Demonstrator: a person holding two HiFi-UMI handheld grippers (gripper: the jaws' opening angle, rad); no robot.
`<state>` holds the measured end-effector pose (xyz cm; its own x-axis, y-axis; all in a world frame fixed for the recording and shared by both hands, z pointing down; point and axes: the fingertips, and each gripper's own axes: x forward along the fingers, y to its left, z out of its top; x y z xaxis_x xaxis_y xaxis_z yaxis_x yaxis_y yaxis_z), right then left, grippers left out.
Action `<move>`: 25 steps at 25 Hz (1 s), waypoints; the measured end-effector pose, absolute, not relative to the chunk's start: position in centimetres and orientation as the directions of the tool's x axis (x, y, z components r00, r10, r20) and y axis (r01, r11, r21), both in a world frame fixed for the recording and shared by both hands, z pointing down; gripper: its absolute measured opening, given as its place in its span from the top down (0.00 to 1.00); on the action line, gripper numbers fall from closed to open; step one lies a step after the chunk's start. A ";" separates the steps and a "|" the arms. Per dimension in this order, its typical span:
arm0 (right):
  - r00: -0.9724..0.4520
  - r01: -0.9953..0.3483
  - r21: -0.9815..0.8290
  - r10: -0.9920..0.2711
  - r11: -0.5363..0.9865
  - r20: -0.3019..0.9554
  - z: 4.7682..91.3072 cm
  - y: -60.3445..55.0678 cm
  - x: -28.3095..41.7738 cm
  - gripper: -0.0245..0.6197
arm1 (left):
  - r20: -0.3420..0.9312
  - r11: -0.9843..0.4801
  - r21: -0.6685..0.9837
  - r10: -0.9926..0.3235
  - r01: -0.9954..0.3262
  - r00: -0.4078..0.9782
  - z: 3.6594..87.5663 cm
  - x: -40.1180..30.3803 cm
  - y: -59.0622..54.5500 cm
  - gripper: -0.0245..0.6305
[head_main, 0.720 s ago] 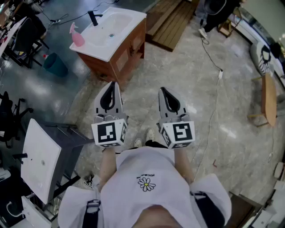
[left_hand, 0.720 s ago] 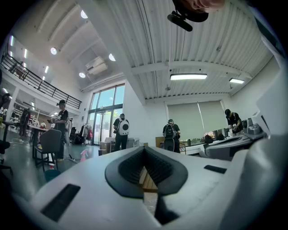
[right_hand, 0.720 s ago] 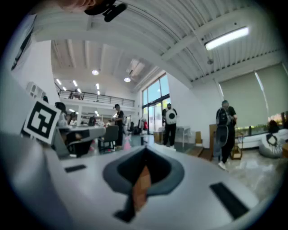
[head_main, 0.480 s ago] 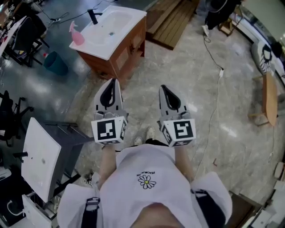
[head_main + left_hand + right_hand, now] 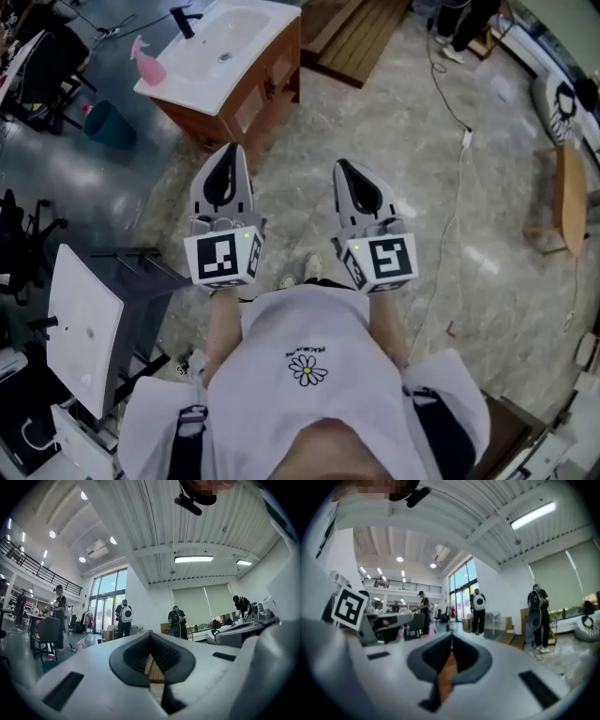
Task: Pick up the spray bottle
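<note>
The pink spray bottle [image 5: 147, 64] stands at the left corner of a white sink top [image 5: 192, 80] on a wooden vanity, far ahead and to the left of both grippers. In the left gripper view the spray bottle [image 5: 80, 644] is small and low at the left. My left gripper [image 5: 228, 150] and my right gripper [image 5: 339, 167] are held level over the stone floor, side by side, well short of the vanity. Both are shut with nothing between the jaws. The left gripper's tips [image 5: 150, 634] and the right gripper's tips [image 5: 451, 637] meet.
A black tap [image 5: 181, 21] stands on the sink top. A teal bin [image 5: 105, 122] sits left of the vanity. A white panel on a grey frame [image 5: 84, 328] is at my near left. A cable [image 5: 452, 112] runs across the floor; a wooden bench [image 5: 565, 202] is at right. Several people stand far off.
Both grippers have moved forward, toward the vanity. The vanity and the spray bottle have slid up and left in the head view.
</note>
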<state>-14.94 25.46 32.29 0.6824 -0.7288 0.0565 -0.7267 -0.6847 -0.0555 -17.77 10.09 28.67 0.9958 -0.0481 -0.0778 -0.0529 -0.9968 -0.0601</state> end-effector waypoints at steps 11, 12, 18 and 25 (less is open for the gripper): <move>0.680 -0.730 -0.071 -0.733 -0.680 0.032 32.5 27.8 -11.4 0.92 | -0.134 -0.994 -0.069 -0.075 -0.084 0.988 27.8 -14.8 10.5 0.93; 0.681 -0.729 -0.069 -0.732 -0.681 0.027 32.4 28.0 -11.1 0.92 | -0.138 -0.994 -0.069 -0.077 -0.087 0.988 27.7 -14.6 10.5 0.94; 0.698 -0.715 -0.030 -0.716 -0.698 0.014 31.9 28.4 -8.8 0.92 | -0.158 -0.993 -0.061 -0.092 -0.103 0.983 27.6 -12.1 9.4 0.93; 0.741 -0.671 -0.023 -0.671 -0.741 0.014 32.4 28.5 -4.2 0.92 | -0.152 -0.994 -0.055 -0.082 -0.091 0.985 29.0 -7.1 7.6 0.93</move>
<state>-4.20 28.53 32.40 0.7412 -0.6711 0.0144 -0.6707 -0.7413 -0.0232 -7.08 7.61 29.03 0.9851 -0.0818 -0.1515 -0.0910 -0.9943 -0.0548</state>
